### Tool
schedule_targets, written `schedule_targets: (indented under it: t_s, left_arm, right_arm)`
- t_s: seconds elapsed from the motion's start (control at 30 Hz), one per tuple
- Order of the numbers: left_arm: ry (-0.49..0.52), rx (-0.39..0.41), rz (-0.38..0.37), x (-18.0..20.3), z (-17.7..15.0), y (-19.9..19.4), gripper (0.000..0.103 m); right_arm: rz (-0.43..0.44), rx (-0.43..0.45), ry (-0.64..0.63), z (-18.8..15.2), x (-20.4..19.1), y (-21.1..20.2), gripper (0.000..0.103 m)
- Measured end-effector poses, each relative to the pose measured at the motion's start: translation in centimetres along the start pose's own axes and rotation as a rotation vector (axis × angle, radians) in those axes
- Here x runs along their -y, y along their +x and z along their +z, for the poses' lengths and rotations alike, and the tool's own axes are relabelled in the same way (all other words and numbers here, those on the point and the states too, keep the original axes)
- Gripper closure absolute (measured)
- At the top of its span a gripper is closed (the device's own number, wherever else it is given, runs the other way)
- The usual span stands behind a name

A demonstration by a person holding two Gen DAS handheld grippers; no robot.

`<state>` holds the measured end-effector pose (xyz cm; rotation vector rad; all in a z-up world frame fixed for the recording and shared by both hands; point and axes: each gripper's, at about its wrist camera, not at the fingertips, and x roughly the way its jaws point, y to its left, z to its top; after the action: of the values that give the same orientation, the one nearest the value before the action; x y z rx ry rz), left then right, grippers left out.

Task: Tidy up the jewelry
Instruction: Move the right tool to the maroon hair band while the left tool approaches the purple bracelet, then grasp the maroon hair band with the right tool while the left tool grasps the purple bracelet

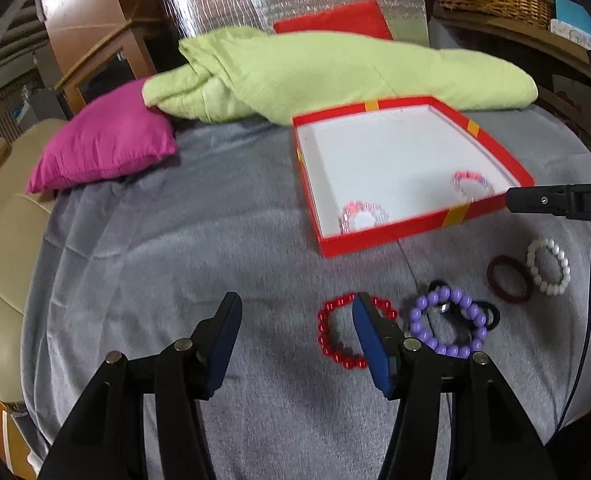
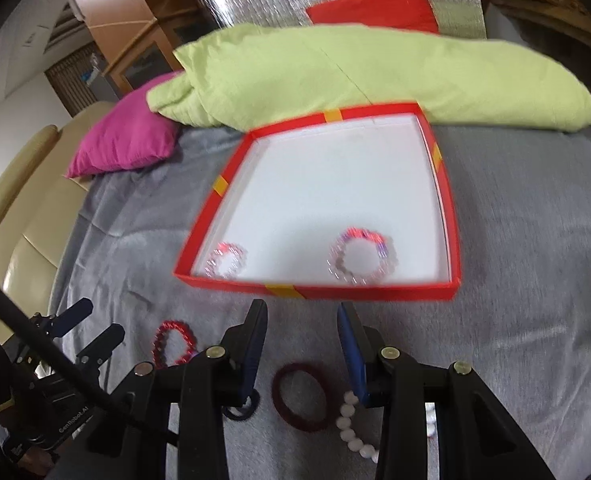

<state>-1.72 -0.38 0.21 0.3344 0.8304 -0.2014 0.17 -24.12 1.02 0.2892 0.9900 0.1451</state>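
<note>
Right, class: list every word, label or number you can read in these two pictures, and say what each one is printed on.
"GenRobot.AI": on the body of the left hand-held gripper, seen in the right wrist view.
"DA", cut off at the picture's edge: on the right hand-held gripper, seen in the left wrist view.
Cards on the shelf: too small and blurred to read.
Red box: no writing visible.
</note>
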Motion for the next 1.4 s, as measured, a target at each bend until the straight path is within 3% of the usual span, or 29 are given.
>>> schedule_targets:
  t_s: [0.17, 0.57, 0.63, 0.77, 1.07, 1.33, 1.37, 1.4]
  left_arm:
    - [-0.021, -0.066, -0.051, -0.7, -0.9, 1.1, 0.044]
    - [-0.007, -0.111, -0.111, -0.2, -1.6, 2.0, 0.044]
    - [-0.005, -0.106, -0.135, 0.1, -1.5, 2.0, 0.044]
    - [0.005, -0.093, -0.193, 1.0, -1.0, 1.9, 0.044]
    - [-0.013, -0.093, -0.432, 3.9, 0.0, 1.2, 0.043]
    - [-0.025, -0.156, -0.498, 6.3, 0.3, 2.6, 0.043]
    - [-0.029, -0.164, -0.501, 6.4, 0.2, 2.9, 0.045]
    - [-0.029, -0.171, -0.503, 6.5, 0.2, 3.2, 0.054]
  right_arm:
    - [0.013, -0.090, 0.022, -0.9, 1.1, 1.0, 0.064]
    - [-0.009, -0.180, -0.068, -2.7, 0.3, 2.7, 0.064]
    - [-0.037, -0.199, -0.082, -2.9, 0.5, 3.4, 0.072]
    - [-0.065, -0.181, -0.133, -3.0, 0.2, 3.4, 0.096]
    - [-0.062, -0.116, -0.071, -1.8, 1.3, 2.4, 0.097]
    - [-0.055, -0.106, -0.029, -1.4, 2.1, 2.2, 0.097]
    - [-0.052, -0.103, -0.026, -1.4, 2.2, 2.1, 0.097]
    - [-0.047, -0.097, -0.023, -1.3, 2.1, 2.0, 0.097]
